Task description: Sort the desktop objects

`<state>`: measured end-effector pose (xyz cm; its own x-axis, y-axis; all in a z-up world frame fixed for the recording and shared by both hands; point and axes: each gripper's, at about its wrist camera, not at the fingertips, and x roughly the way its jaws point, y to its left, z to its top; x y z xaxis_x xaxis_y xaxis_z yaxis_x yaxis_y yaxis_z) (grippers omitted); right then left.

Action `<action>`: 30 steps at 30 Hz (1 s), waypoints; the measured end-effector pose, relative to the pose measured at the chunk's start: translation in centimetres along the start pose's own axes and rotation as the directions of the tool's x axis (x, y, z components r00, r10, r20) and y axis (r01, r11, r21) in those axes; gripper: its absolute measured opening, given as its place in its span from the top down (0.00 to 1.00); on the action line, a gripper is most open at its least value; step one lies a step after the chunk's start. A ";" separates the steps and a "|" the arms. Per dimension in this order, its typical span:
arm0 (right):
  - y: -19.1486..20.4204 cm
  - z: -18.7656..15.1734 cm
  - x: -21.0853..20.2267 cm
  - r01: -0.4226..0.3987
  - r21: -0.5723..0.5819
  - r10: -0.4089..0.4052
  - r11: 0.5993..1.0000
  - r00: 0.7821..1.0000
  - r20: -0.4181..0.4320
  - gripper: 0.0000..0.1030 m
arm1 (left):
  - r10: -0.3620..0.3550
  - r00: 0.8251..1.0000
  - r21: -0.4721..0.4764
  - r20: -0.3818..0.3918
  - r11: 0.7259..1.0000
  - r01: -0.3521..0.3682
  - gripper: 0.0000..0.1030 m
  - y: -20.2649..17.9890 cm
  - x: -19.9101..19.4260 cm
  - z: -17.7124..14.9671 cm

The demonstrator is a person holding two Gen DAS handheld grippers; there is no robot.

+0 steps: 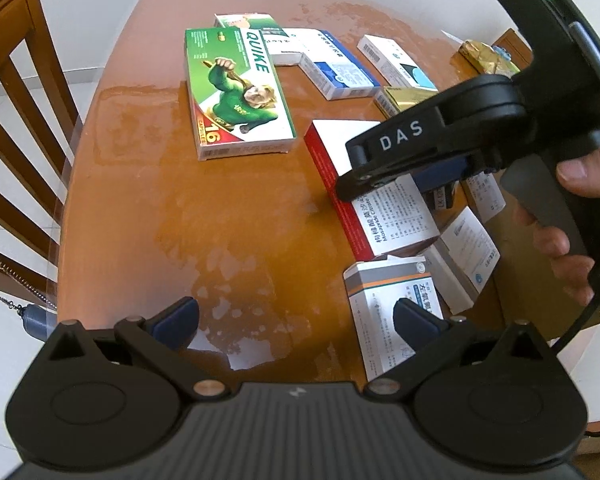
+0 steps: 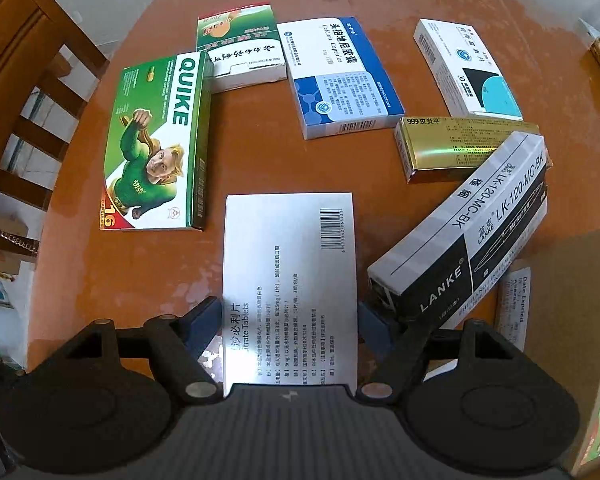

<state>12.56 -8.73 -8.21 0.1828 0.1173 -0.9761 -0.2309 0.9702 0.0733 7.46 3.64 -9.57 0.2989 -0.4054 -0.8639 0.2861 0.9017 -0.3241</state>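
My right gripper (image 2: 290, 324) points steeply down and is shut on a white tablet box with a red side (image 2: 290, 260); its blue pads (image 2: 204, 322) press the box's two long edges. In the left wrist view the same box (image 1: 396, 220) shows under the right gripper's black finger (image 1: 380, 160), which a hand holds by its handle. Whether the box is off the table is unclear. My left gripper (image 1: 296, 320) hangs open over bare table (image 1: 220, 220) with nothing between its pads. Its right pad overlaps a white box with a grey and orange band (image 1: 380, 292).
Spread over the brown table are a green QUIKE box (image 2: 156, 140), a green and white box (image 2: 240, 48), a blue and white box (image 2: 340, 80), a white and teal box (image 2: 468, 68), a gold box (image 2: 452, 144) and a black LANKE box (image 2: 472, 240). A cardboard box (image 2: 572, 300) stands right, a wooden chair (image 1: 12, 100) left.
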 end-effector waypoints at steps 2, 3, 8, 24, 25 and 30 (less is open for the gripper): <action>-0.3 0.0 -0.2 -0.016 0.008 0.016 1.000 1.000 -0.002 0.23 | 0.005 1.000 -0.002 0.001 1.000 -0.005 0.00 -0.1 -0.1 -0.1; -0.5 0.0 -0.4 -0.032 0.016 0.032 0.999 0.999 0.003 0.23 | 0.008 1.000 -0.002 0.002 1.000 -0.008 0.00 -0.2 -0.2 -0.1; -2.5 0.2 -2.4 -0.156 0.060 0.152 0.986 0.986 0.066 0.21 | 0.017 1.000 0.003 0.020 1.000 -0.017 0.00 -0.6 -0.5 -0.5; 0.1 0.5 0.0 -0.023 -0.032 0.023 0.999 1.000 0.004 0.19 | 0.008 0.997 -0.021 0.077 1.000 -0.006 0.00 0.3 -0.9 -1.2; 0.4 0.5 0.1 -0.013 -0.045 0.014 0.999 1.000 0.009 0.19 | 0.006 0.997 -0.022 0.081 1.000 -0.004 0.00 0.4 -0.9 -1.2; 2.0 0.1 0.8 0.054 -0.136 -0.053 0.989 0.998 0.014 0.19 | 0.016 0.995 -0.017 0.095 1.000 -0.014 0.00 0.8 -0.9 -1.3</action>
<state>12.36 -6.69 -8.81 0.2082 0.0686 -0.9757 -0.3482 0.9374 -0.0084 6.28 4.93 -9.52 0.3883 -0.4036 -0.8284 0.2661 0.9098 -0.3186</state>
